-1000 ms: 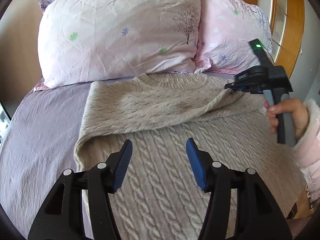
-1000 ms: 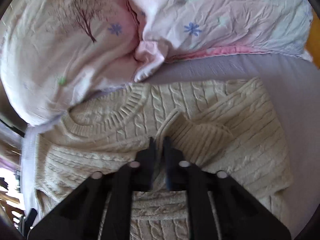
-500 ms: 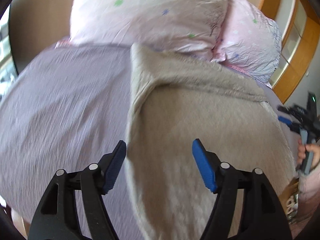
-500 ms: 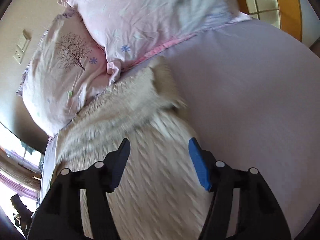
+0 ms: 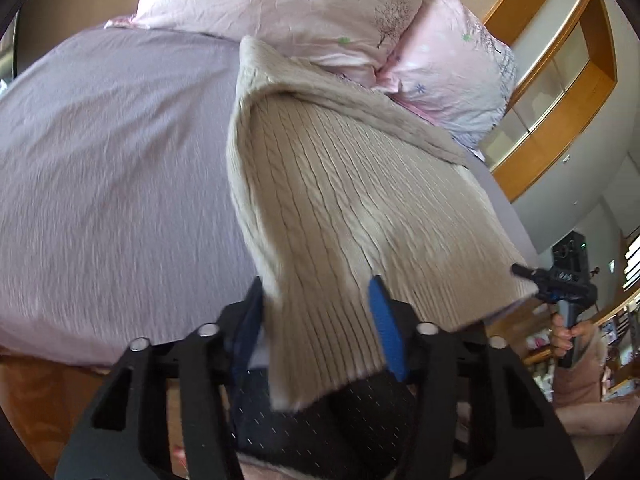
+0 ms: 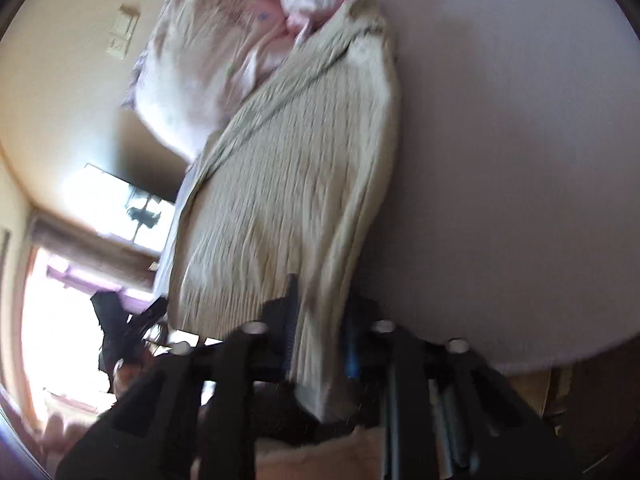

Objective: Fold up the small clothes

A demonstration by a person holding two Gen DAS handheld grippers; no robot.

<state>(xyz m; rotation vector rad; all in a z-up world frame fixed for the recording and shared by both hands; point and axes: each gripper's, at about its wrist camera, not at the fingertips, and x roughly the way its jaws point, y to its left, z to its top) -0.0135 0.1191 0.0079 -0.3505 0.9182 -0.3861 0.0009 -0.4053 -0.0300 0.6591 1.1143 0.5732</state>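
Observation:
A beige cable-knit sweater (image 5: 332,184) lies on the lilac bed sheet (image 5: 112,184), its top edge folded down near the pillows. Its ribbed hem hangs over the bed's near edge. My left gripper (image 5: 316,316) is open with the hem's left corner lying between its blue pads (image 5: 384,328). My right gripper (image 6: 320,340) straddles the hem's right corner, with the jaws close around the fabric; the view is blurred. The right gripper also shows in the left wrist view (image 5: 560,280) at the hem's far corner. The sweater also shows in the right wrist view (image 6: 288,184).
Two pink floral pillows (image 5: 304,12) rest at the head of the bed. A wooden cabinet frame (image 5: 560,92) stands to the right. The person's dark trousers (image 5: 340,432) are below the hem. A bright window (image 6: 120,208) and wall switch (image 6: 122,32) show left.
The right gripper let go of the folded sleeve and opened. Both grippers pulled back from the sweater's upper part to its hem at the bed's near edge, one at each corner.

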